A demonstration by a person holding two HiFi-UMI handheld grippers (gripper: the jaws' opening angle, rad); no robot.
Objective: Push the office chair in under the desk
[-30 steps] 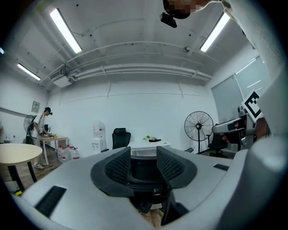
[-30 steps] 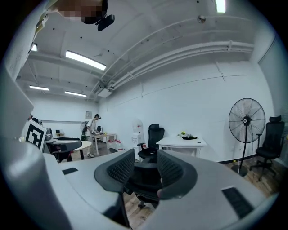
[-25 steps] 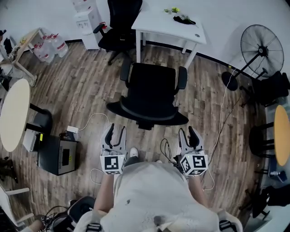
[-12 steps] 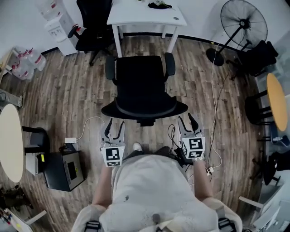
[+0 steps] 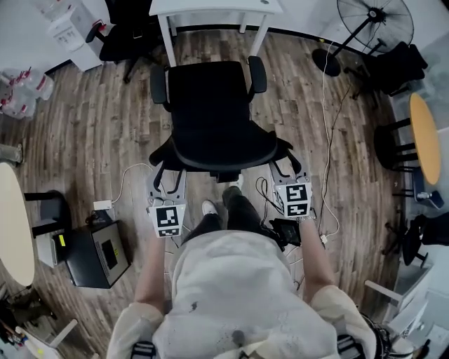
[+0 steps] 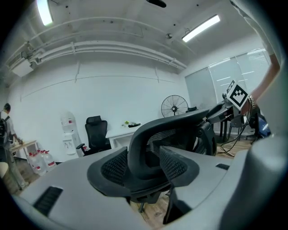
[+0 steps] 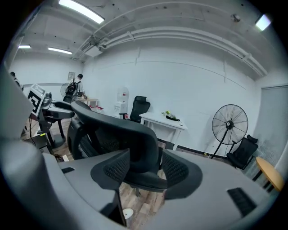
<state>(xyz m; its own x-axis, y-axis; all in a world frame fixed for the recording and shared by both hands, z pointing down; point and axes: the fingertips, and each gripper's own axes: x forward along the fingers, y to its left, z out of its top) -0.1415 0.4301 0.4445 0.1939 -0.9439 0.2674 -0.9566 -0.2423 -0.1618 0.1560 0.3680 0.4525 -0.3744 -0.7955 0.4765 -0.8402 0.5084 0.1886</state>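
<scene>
Black plastic filled the middle of both gripper views: the curved top rim of the office chair (image 5: 214, 105) ran straight through the gap between each pair of fingers. On the left gripper (image 6: 145, 164) the fingers (image 6: 118, 165) stood apart and had just been opening, with the backrest (image 6: 150, 132) rim between them; I could see no squeeze on it. The right gripper (image 7: 145, 168) matched it, its fingers (image 7: 176, 170) spread and also just opening, one on each side of the same rim further along. From the head view I had one gripper at each outer end of the backrest, the left at its left end and the right at its right.

I saw the chair on the wood-plank floor (image 5: 91, 140), its back toward me and its seat facing the white bench (image 5: 210, 5). It was black all over, with a broad square seat, a padded armrest (image 5: 158, 84) on each side, and a mesh backrest inside a smooth, bowed frame. The front of the seat sat between the bench's two near legs but short of the top, so the chair was not yet under the bench.
</scene>
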